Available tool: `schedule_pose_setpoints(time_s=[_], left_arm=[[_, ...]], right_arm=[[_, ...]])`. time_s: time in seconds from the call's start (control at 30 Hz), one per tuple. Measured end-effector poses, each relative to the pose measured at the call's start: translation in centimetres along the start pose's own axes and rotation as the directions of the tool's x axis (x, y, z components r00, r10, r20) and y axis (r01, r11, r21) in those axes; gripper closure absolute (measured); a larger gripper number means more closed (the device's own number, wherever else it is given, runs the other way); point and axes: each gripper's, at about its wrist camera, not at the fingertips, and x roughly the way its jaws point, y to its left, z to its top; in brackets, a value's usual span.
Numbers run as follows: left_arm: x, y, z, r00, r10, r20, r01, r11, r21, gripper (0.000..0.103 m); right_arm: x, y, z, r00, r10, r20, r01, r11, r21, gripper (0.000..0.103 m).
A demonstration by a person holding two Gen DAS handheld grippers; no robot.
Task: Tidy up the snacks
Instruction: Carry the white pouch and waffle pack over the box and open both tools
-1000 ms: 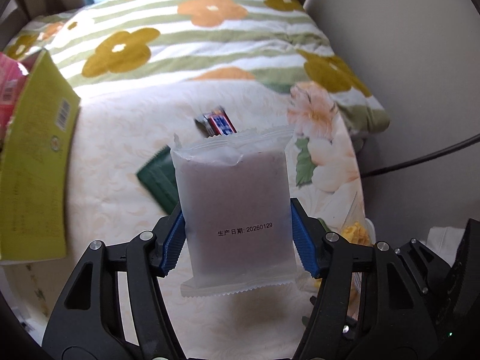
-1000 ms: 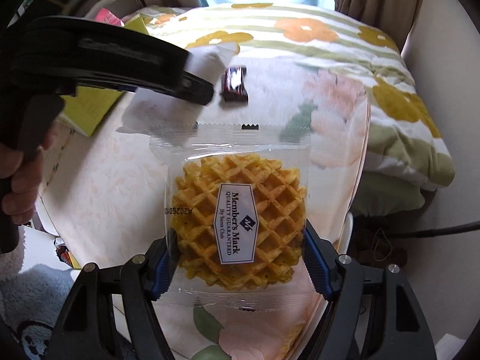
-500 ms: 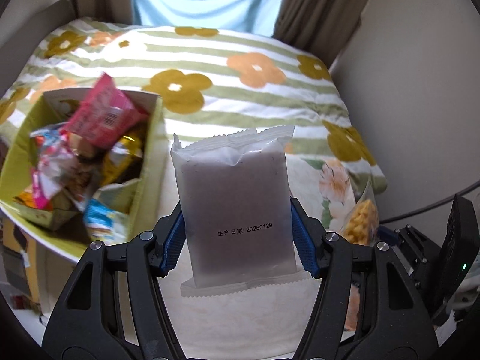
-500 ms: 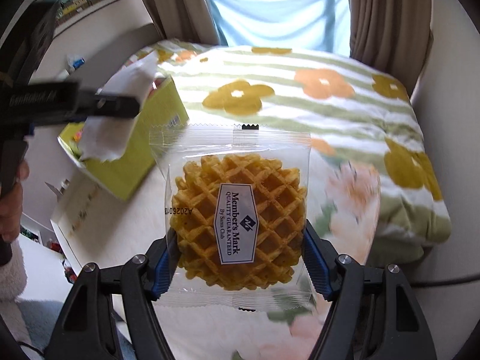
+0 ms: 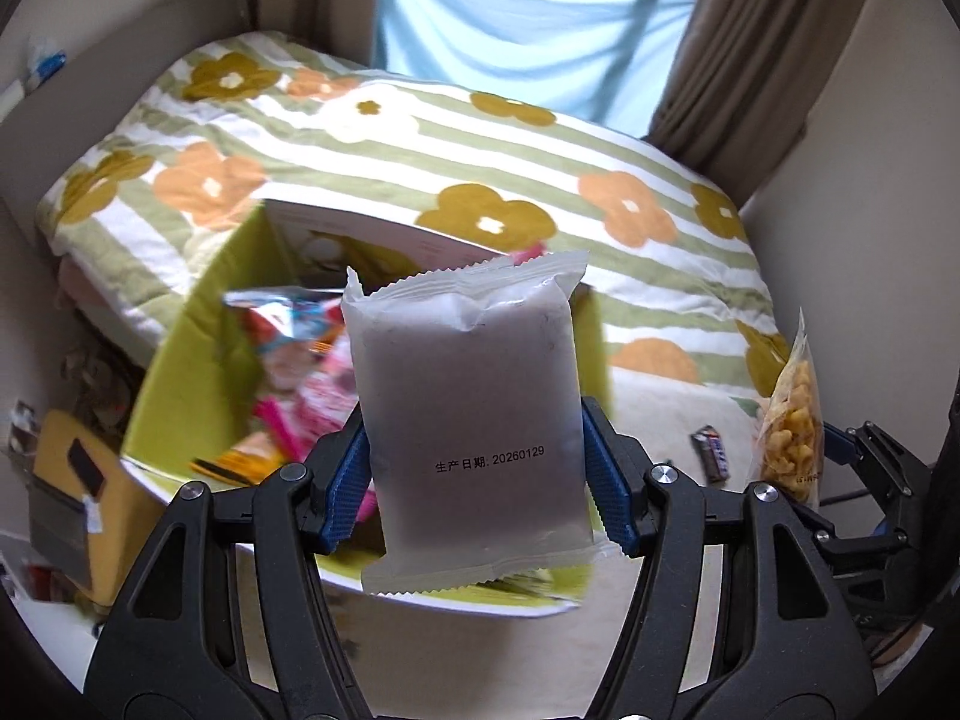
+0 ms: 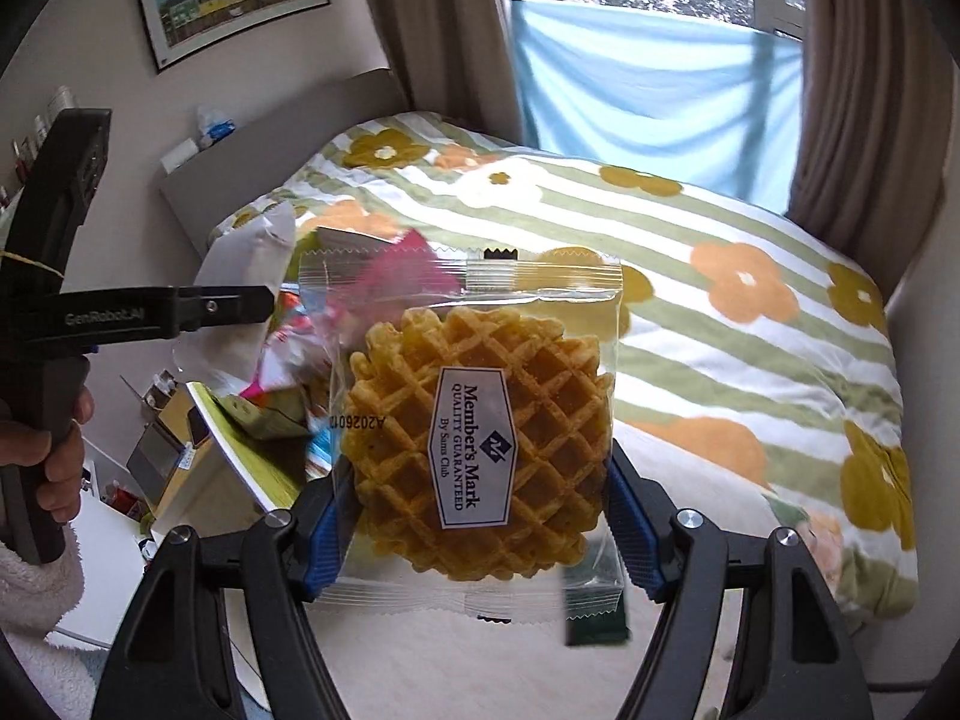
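Snacks were partly gathered: a lime-green cardboard box (image 5: pixel 180 372) with white-edged walls, standing at the near edge of the cream quilted mat, already held a jumble of glossy pink, silver and orange wrappers (image 5: pixel 294 372). Two more packets were in hand. A frosted white plastic pouch (image 5: pixel 474 420), flat, rectangular, crimped at both ends and printed with a black date line, was pinched by its sides between the blue ribbed pads of the left gripper (image 5: pixel 477 480) and was held over the open box. A clear film packet holding a round golden lattice waffle (image 6: pixel 474 444) with a white label was clamped the same way by the right gripper (image 6: pixel 477 516), just beside the box on its right. Neither packet had been let go, so both drops were judged to be left. Still on the mat were a small dark foil-wrapped bar (image 5: pixel 711 456) near its right edge and a flat dark-green sachet (image 6: pixel 594 612), seen through the waffle film, near the front edge. Behind, a soft striped duvet with orange and mustard flowers (image 5: pixel 540 162) covered the bed. The crinkly film was judged slippery and the waffle brittle.
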Motion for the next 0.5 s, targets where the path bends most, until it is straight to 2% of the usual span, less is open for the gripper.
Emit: schedule_pose_setpoints(time_s=[0.17, 0.27, 0.5], left_arm=[[1.4, 6.1, 1.4, 0.999, 0.0, -0.041, 0.0, 1.0, 0.001, 0.043], [2.5, 8.7, 1.8, 0.997, 0.003, -0.073, 0.0, 0.999, 0.034, 0.043], [5.9, 11.5, 2.0, 0.987, -0.014, -0.157, 0.031, 0.994, 0.105, 0.041]], right_arm=[[4.1, 4.6, 2.7, 0.998, 0.045, -0.034, -0.043, 0.998, 0.039, 0.033], [6.2, 6.3, 3.2, 0.998, 0.05, -0.05, -0.046, 0.996, 0.08, 0.033], [8.5, 8.1, 2.9, 0.996, 0.025, -0.088, -0.01, 0.986, 0.166, 0.033]])
